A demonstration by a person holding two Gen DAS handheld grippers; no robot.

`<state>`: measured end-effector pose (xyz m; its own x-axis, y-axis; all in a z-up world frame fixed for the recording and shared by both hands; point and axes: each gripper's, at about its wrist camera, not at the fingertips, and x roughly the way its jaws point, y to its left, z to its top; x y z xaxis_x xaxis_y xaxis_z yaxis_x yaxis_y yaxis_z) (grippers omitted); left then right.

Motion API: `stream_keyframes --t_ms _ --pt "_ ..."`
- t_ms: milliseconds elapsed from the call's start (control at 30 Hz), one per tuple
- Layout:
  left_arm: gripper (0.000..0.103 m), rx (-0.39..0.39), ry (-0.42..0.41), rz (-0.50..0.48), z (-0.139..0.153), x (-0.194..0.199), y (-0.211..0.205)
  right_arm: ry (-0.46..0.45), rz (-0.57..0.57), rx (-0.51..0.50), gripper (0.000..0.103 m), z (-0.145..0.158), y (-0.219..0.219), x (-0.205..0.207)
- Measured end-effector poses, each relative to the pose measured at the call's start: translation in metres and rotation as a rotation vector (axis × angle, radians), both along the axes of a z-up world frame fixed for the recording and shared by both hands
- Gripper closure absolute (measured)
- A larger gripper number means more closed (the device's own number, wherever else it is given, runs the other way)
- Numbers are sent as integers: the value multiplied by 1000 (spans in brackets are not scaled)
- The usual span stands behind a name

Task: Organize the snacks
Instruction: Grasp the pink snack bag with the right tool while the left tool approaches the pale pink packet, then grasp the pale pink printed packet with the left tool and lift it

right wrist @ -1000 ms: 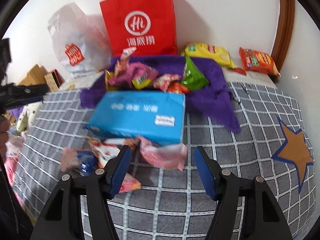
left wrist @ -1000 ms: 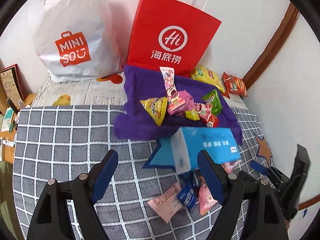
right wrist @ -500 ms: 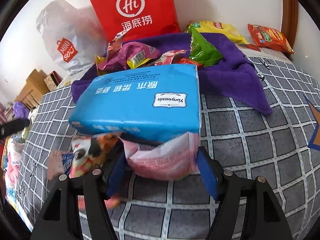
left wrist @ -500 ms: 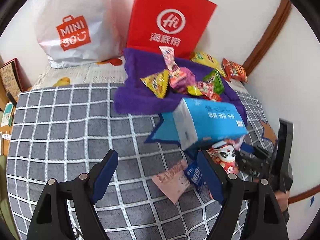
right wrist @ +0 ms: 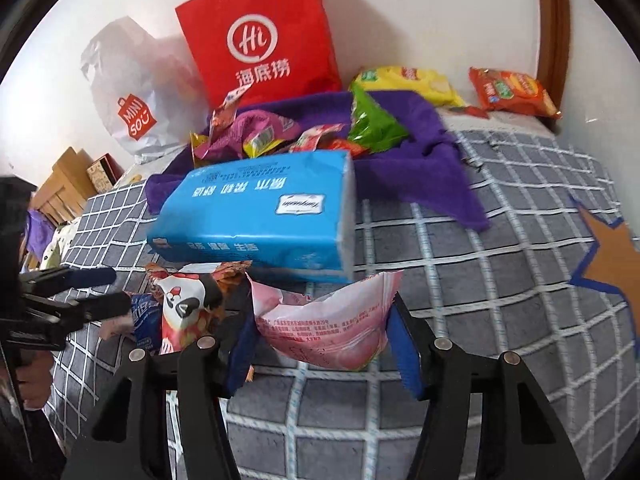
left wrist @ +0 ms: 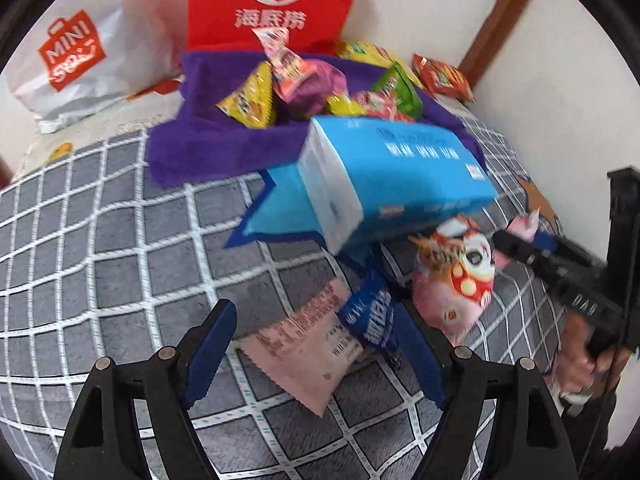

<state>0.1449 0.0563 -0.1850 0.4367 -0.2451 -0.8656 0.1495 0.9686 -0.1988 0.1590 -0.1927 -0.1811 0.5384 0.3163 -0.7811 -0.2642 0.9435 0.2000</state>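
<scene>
Bed cover (right wrist: 500, 264), grey check, carries everything. Purple towel (right wrist: 412, 168) at the back holds a heap of snacks (right wrist: 280, 136). Blue tissue pack (right wrist: 260, 216) lies in front of it, propped on loose packets.

Right gripper (right wrist: 320, 344): jaws partly closed, both pads against the sides of the pink packet (right wrist: 324, 328); looks gripped, packet bulging up between them. Left gripper (left wrist: 316, 360): jaws wide, holding nothing, straddling a flat pink sachet (left wrist: 308, 352) and the blue wrapper (left wrist: 372, 320).

Handling (judgement): pink packet is light, air-filled, slick film, contents probably crushable. Pinch at the crimped seam or across the middle, gently. The flat sachet may need its edge lifted first.
</scene>
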Motion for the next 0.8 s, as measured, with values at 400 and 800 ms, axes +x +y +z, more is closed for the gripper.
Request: stream_keyframes --t_ms 400,800 --pt "31 4 11 -73 -16 -22 -4 -22 -24 -7 44 10 -11 -10" --pt "55 52 -24 17 -13 -41 25 -31 -25 -1 44 15 -16 -18"
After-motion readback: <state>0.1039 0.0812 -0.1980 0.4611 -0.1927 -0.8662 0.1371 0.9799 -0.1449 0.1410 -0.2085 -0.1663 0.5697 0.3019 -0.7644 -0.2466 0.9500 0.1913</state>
